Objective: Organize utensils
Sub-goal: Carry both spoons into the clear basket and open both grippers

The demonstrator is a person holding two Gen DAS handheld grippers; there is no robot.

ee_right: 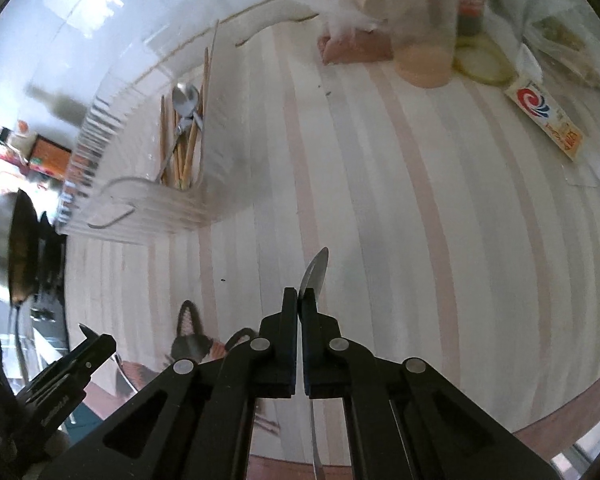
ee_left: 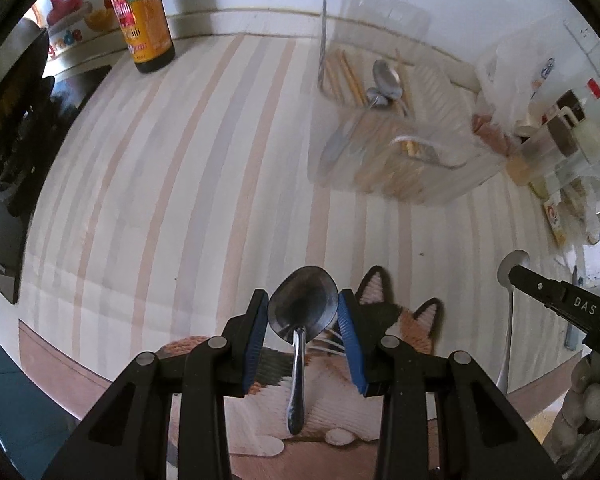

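My left gripper [ee_left: 303,314] holds a metal spoon [ee_left: 302,312] by its bowl between the blue pads [ee_left: 347,320], handle hanging back toward me, above a cat-shaped mat [ee_left: 396,320]. My right gripper [ee_right: 299,294] is shut on a second spoon [ee_right: 315,272] held edge-on, its bowl poking past the fingertips; in the left wrist view it shows at the right edge [ee_left: 512,270]. A clear plastic utensil holder [ee_left: 384,120] lies on its side on the striped tablecloth, with wooden chopsticks [ee_left: 350,76] and a spoon [ee_left: 384,80] inside. It also shows in the right wrist view [ee_right: 152,148].
A dark sauce bottle [ee_left: 142,16] stands at the back left by the wall. A black stove with a pan [ee_right: 12,252] is at the table's left. Jars, a cup [ee_right: 424,40], packets and a box [ee_right: 548,120] crowd the back right.
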